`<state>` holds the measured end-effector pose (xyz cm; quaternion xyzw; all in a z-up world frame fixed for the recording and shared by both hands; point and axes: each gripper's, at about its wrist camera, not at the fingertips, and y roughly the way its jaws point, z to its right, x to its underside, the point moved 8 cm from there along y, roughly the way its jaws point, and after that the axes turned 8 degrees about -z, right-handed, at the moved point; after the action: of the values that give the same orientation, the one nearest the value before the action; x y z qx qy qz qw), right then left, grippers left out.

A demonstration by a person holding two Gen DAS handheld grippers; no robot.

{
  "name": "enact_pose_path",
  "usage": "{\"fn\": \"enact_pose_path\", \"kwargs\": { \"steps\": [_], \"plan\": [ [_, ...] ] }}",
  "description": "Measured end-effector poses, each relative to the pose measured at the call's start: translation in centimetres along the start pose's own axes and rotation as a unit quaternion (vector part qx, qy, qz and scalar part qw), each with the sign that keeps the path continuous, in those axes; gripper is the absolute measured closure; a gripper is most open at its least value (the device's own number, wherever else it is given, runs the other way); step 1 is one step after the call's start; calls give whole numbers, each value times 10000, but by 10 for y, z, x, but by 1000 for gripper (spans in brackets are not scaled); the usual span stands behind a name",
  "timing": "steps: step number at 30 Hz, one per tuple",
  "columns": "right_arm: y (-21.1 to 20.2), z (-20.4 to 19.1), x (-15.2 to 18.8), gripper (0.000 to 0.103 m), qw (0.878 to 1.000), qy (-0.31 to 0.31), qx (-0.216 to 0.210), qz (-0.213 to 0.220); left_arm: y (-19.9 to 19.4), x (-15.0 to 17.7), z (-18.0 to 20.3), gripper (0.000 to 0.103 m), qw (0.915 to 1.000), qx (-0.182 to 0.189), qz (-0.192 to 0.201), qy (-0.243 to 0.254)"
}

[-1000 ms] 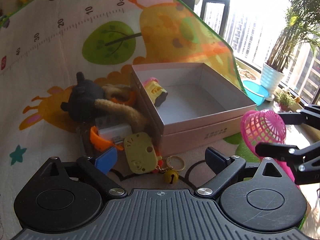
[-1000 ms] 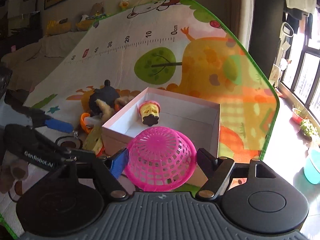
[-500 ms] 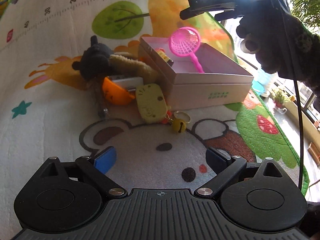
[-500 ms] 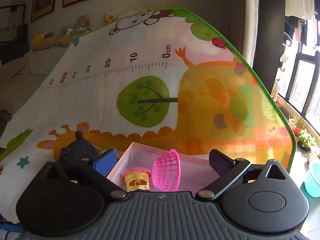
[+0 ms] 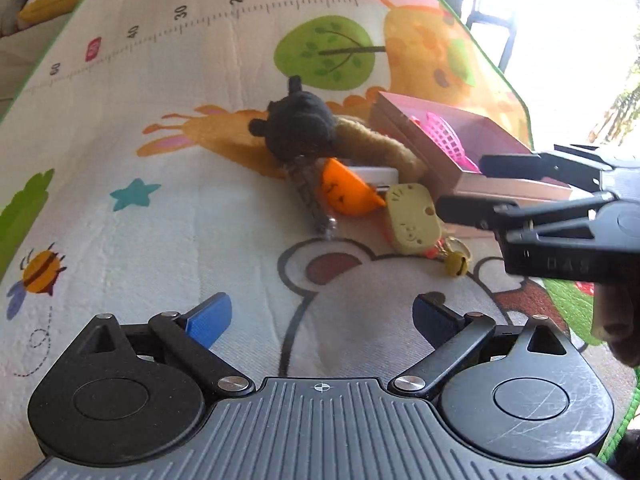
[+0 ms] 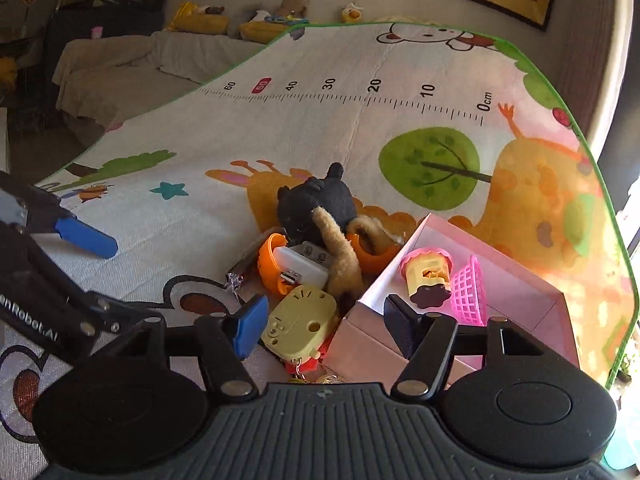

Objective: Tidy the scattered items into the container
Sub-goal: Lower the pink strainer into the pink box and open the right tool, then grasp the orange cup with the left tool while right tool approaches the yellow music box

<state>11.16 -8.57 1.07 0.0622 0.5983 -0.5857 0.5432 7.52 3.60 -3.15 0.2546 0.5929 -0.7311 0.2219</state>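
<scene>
The pink box (image 6: 516, 292) sat open on the play mat (image 6: 320, 128), toward the mat's corner printed with the green tree and the zero end of the ruler. Inside it lay the pink net basket (image 6: 469, 294) on its side, touching the yellow and pink toy (image 6: 428, 276); both rested against the box wall nearest the pile.

Outside the box, pressed against that same wall, the remaining items formed one heap: a black plush toy (image 6: 316, 202) with tan limbs, two orange cups (image 6: 269, 264), a white block (image 6: 300, 266) lodged in one cup, and a yellow-green tag (image 6: 301, 326) with a red tassel and a small bell (image 5: 456, 266) on a ring. A dark strip (image 5: 312, 200) lay under the heap; its nature could not be made out.

The right claw (image 6: 326, 328) hovered over the tag and the near corner of the box. Its jaws had just been closing and stood about half apart, with nothing gripped between the pads.

The left claw (image 5: 324, 318) was held low over the bear drawing on the mat, well short of the heap, jaws wide and empty.
</scene>
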Motion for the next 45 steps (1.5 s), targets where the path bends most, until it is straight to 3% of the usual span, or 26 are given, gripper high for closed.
{"fn": "enact_pose_path", "kwargs": {
  "steps": [4, 7, 12, 14, 17, 20, 25, 32, 34, 35, 36, 38, 41, 42, 45],
  "plan": [
    [-10, -15, 4, 44, 9992, 122, -374, -17, -8, -14, -23, 3, 9990, -244, 175, -329],
    [-2, -20, 13, 44, 9996, 9, -136, -253, -15, -24, -28, 3, 9983, -317, 341, -353],
    [34, -12, 22, 44, 9955, 449, -67, -831, -11, -31, -24, 3, 9984, -348, 324, -293],
    [39, -11, 22, 47, 9943, 674, -197, -804, -9, -31, -18, 3, 9989, -289, 295, -238],
    [35, -11, 25, 75, 9947, 661, -227, -756, -6, -29, -10, 3, 9994, -241, 232, -134],
    [17, -9, 37, 92, 9949, 564, -418, -730, -4, -26, -8, 3, 9995, -278, 159, -86],
    [-24, 7, 68, 92, 9963, 429, -393, -629, -1, -23, -5, 3, 9995, -287, 59, -64],
    [-51, 50, 103, 92, 9924, 913, 302, -770, 9, -22, 20, 3, 9998, -126, -29, 170],
    [-57, 60, 109, 85, 9899, 1199, 294, -695, 11, -25, 29, 3, 9997, -56, 47, 232],
    [-58, 62, 111, 66, 9887, 1329, 280, -633, 11, -27, 31, 3, 9996, -37, 105, 261],
    [-60, 64, 113, 35, 9877, 1433, 280, -557, 13, -32, 34, 3, 9994, -34, 188, 299],
    [-64, 62, 115, 9, 9863, 1591, 319, -302, 18, -43, 38, 4, 9984, -121, 350, 438],
    [-65, 53, 114, 4, 9882, 1509, 193, -164, 30, -59, 46, 9, 9939, -386, 552, 872],
    [-65, 51, 114, 2, 9888, 1475, 178, -147, 35, -63, 48, 16, 9923, -467, 556, 1001],
    [-61, 47, 115, 0, 9897, 1413, 114, -214, 52, -70, 52, 22, 9892, -559, 460, 1271]
  ]
}}
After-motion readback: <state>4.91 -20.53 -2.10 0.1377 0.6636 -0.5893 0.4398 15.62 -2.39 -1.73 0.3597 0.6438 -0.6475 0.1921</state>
